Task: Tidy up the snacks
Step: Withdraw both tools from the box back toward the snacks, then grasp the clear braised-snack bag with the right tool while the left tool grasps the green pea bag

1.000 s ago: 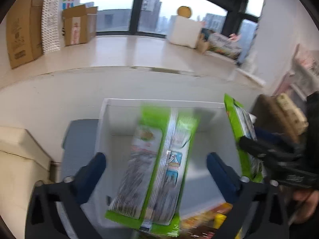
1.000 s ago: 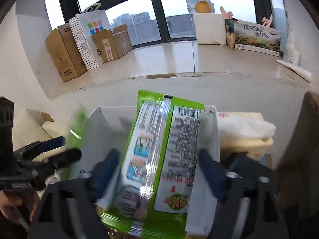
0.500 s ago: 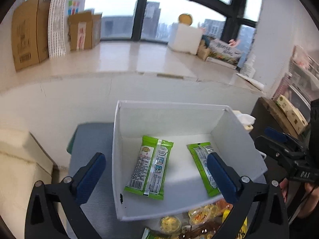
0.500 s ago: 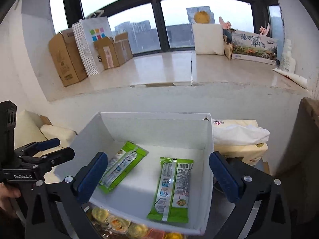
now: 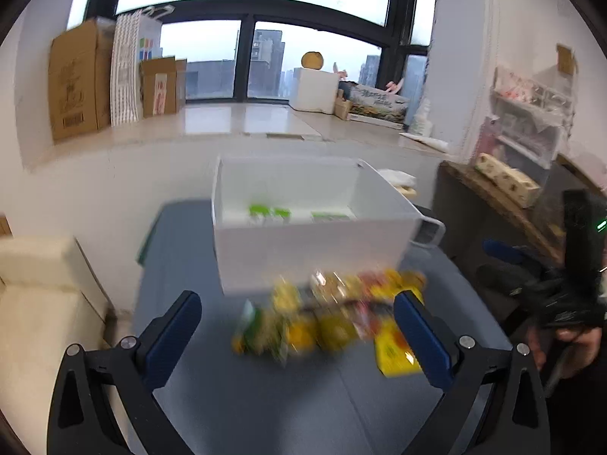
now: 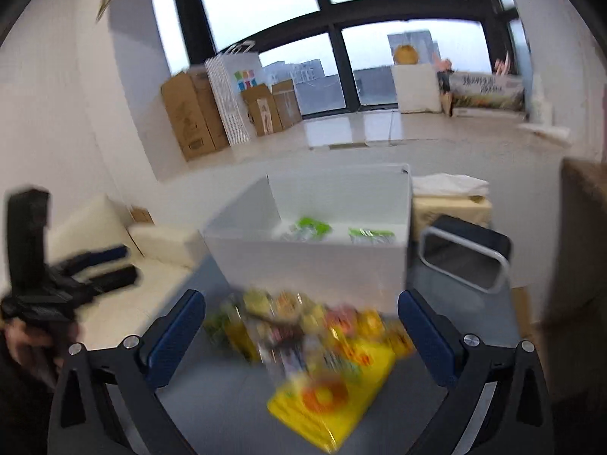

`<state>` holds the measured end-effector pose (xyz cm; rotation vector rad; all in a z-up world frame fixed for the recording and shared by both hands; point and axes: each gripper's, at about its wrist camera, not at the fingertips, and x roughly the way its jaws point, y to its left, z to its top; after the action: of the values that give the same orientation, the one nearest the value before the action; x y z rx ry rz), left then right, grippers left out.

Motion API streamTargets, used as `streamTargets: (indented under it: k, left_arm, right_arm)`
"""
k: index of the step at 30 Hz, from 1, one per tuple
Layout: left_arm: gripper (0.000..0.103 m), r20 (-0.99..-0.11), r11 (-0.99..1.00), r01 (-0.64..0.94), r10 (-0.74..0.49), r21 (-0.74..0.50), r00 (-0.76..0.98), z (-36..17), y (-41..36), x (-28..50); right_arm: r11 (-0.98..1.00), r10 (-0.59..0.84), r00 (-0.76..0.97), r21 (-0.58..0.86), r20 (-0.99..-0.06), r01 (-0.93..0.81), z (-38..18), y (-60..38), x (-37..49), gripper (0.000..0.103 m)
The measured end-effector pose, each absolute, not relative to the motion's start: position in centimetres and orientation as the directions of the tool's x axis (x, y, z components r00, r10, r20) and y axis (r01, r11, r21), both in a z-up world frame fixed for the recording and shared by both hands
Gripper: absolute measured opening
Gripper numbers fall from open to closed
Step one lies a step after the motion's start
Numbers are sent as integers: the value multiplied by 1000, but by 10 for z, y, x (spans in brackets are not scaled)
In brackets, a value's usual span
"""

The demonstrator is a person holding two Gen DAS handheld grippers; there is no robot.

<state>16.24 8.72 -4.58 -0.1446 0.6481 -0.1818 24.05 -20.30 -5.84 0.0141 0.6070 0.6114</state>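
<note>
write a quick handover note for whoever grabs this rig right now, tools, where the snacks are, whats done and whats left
Left tool: open, nothing between its fingers.
Right tool: open, nothing between its fingers.
White bin stands on the grey table; two green packets lie flat inside it, one to the left, one to the right.
Snack pile lies on the table in front of the bin; the frames are blurred, so single items are hard to tell apart, apart from a large yellow bag at its near edge.
Done: two green packets binned.
Left: the pile, likely starting with the yellow bag.
</note>
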Motion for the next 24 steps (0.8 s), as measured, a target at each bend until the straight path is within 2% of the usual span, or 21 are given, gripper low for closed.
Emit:
streamTargets:
  k: [5,7,15,24]
  left_arm:
    - [103,-608,964,104,-235,-244,759,-68,86,121]
    - [103,-604,962,109,-244,-251,759,-70,86,112]
    - [103,-600,966,86,-221,-245,769,-71,92,100]
    - [103,-630,969,38,-188,-244,753,-83,106,105]
  right_arm:
    - [764,574,535,170,-620,-622,-100,-189,220,103]
    - [749,586,518,172,-624,-640,-105,-185,224,103]
    - [671,639,345,279,-687,-686,-136,-161,295,103]
    - [623,616,214,303,-758,-721,-163,-127,335,103]
